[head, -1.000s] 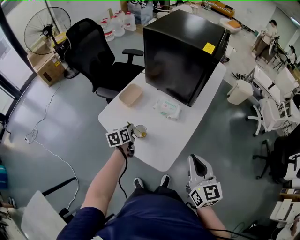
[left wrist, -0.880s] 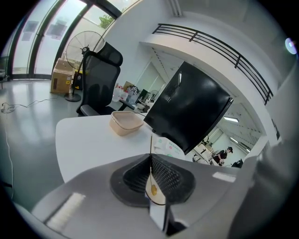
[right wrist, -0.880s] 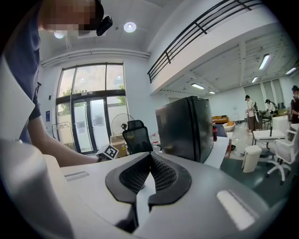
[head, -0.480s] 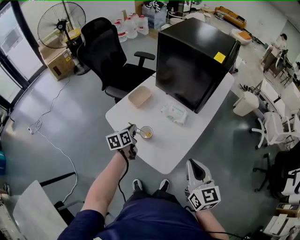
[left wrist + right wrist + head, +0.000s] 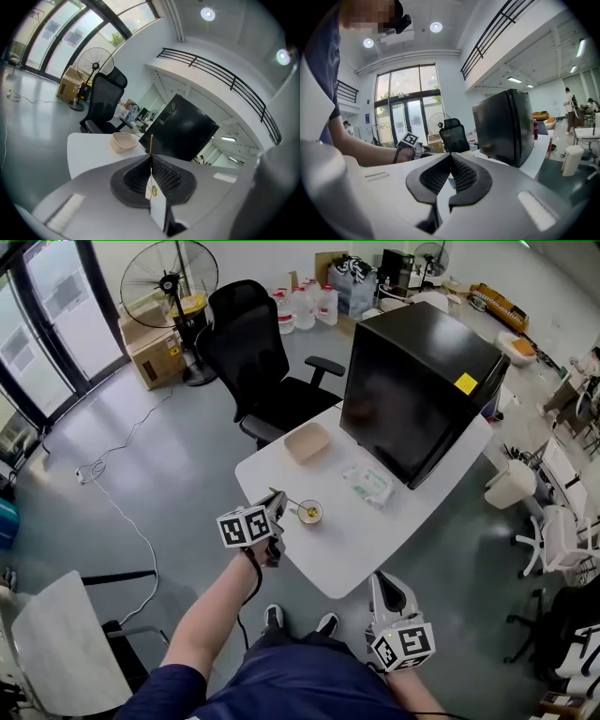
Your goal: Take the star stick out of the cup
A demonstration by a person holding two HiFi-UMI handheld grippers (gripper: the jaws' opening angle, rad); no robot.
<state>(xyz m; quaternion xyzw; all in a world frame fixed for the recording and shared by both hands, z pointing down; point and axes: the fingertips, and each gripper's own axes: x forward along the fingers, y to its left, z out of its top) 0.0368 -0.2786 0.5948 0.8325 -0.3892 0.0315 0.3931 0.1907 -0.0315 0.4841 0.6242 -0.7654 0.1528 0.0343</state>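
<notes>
Tightly pinched in left gripper (image 5: 151, 158) jaws — thin gold star stick (image 5: 151, 143), right gripper (image 5: 450, 158) closed.

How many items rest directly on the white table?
4: black box at the back, beige tray beside it, wipes pack before it, cup at the near edge. The box may hide more.

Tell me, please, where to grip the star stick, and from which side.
Grip the star stick at its thin free end, which leans leftward out of the cup; come from the left, as the left gripper does, jaws shut on it.
</notes>
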